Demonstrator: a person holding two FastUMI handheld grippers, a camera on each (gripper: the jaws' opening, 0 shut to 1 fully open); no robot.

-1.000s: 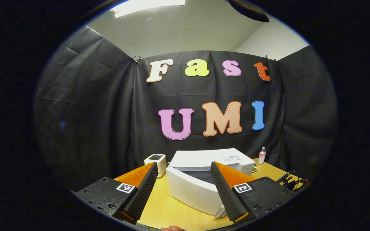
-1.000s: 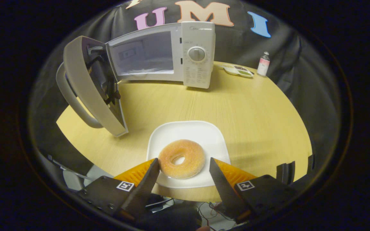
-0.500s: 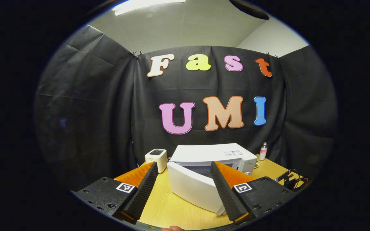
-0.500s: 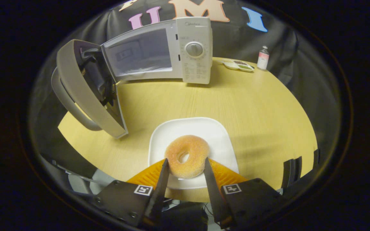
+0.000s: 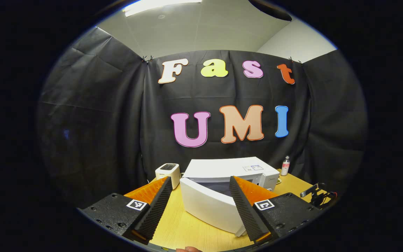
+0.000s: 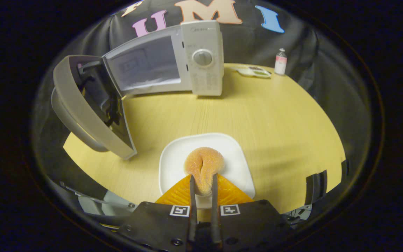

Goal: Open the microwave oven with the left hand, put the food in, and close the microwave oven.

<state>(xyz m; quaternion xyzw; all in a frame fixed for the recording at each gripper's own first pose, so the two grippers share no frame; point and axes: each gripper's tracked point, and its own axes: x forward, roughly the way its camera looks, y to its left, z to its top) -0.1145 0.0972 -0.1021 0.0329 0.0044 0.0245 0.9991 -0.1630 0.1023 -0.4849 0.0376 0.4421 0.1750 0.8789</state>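
1. Microwave (image 6: 173, 59): stands at the far left of the worktop (image 6: 275, 115) in the right gripper view, cavity facing the camera. Its door (image 6: 89, 108) is swung wide open to the left, hinged on the left edge.
2. Left gripper (image 5: 199, 203): fingers spread apart, holding nothing, raised above the worktop and aimed at the microwave top and open door (image 5: 210, 208). Pose is almost unchanged over the last second.
3. Donut (image 6: 203, 168): lies on the white plate (image 6: 173, 164) near the worktop's front edge. It is squeezed into an oval whose long axis runs away from the camera toward the microwave.
4. Right gripper (image 6: 203, 190): clamped on the donut's near end. A second ago the fingers stood wide on either side of a round donut.
5. Surroundings: light wood worktop, black cloth walls. A small bottle (image 6: 280, 61) and a shallow tray (image 6: 252, 71) stand at the far right.
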